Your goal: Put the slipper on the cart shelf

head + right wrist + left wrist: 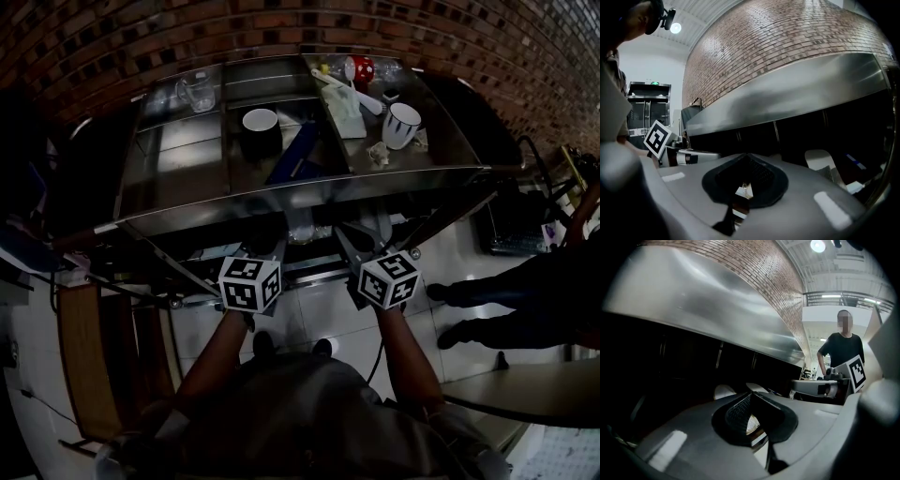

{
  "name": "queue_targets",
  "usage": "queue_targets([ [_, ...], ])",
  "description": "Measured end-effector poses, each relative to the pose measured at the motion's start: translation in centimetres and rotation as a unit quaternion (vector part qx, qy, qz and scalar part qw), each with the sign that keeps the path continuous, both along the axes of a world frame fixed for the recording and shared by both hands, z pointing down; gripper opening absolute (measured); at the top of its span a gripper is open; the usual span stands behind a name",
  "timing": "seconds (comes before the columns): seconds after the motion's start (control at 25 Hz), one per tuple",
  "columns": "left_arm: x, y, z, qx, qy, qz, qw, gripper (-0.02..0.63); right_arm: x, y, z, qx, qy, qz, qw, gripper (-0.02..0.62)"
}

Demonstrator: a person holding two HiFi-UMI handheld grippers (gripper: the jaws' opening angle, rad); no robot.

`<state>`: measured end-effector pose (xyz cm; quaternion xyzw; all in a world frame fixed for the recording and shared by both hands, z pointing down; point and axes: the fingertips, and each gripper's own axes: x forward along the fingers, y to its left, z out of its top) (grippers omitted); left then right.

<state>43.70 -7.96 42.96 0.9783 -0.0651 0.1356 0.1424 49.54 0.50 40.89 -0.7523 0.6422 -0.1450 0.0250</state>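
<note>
A steel cart (309, 192) stands in front of me. A dark blue flat thing (298, 152) lies in the middle section of its top; it may be the slipper, I cannot tell. My left gripper (262, 251) and right gripper (364, 246) hang side by side just below the cart's front edge, pointing under it. Each has its jaws together with nothing between them, as the left gripper view (751, 409) and the right gripper view (743, 182) show. Pale shapes (724, 391) lie in the dark space under the top.
On the cart's top stand a black cup (261, 131), a white mug (402, 125), a red cup (360, 68) and a glass jug (197, 90). A person (511, 302) stands at the right on the tiled floor. A brick wall (112, 37) runs behind the cart.
</note>
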Motion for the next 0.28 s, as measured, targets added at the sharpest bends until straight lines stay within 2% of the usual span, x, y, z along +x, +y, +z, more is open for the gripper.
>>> queue_targets([
  [0.28, 0.51, 0.26, 0.28, -0.001, 0.001, 0.005, 1.0000, 0.008, 0.36, 0.02, 0.19, 0.001, 0.001, 0.002, 1.000, 0.000],
])
